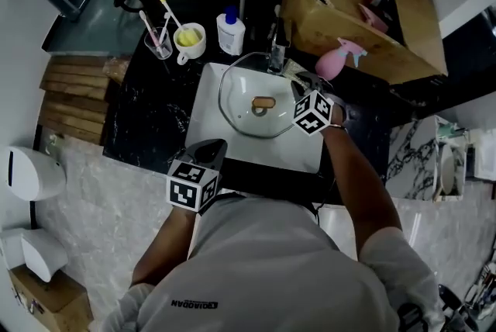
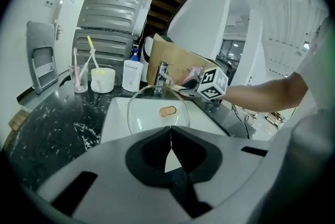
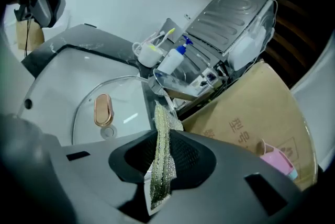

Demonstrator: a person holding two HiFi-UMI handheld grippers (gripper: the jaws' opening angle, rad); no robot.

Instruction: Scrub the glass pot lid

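Black speckled counter (image 1: pixel 147 113) around a white sink (image 1: pixel 205 115), pale marbled floor (image 1: pixel 101 198) (wooden slats (image 1: pixel 74 94) at left)

The left claw (image 2: pixel 170 131) has its 2 jaws closed together with nothing between them. Just past it, a round glass lid (image 2: pixel 152 113) with a tan oval knob (image 2: pixel 167 111) sits in a white sink (image 2: pixel 116 113) set into a black marbled tabletop (image 2: pixel 49 123). A chrome tap (image 2: pixel 163 74) stands at the sink's far edge. The right claw (image 2: pixel 189 88), with its marker cube (image 2: pixel 213 84), hangs by the lid's far right rim. On the tabletop's far left stand a clear cup (image 2: pixel 79 79) of toothbrushes, a white mug (image 2: pixel 102 80) and a white bottle (image 2: pixel 131 74). A cardboard box (image 2: pixel 175 63) sits behind the tap.
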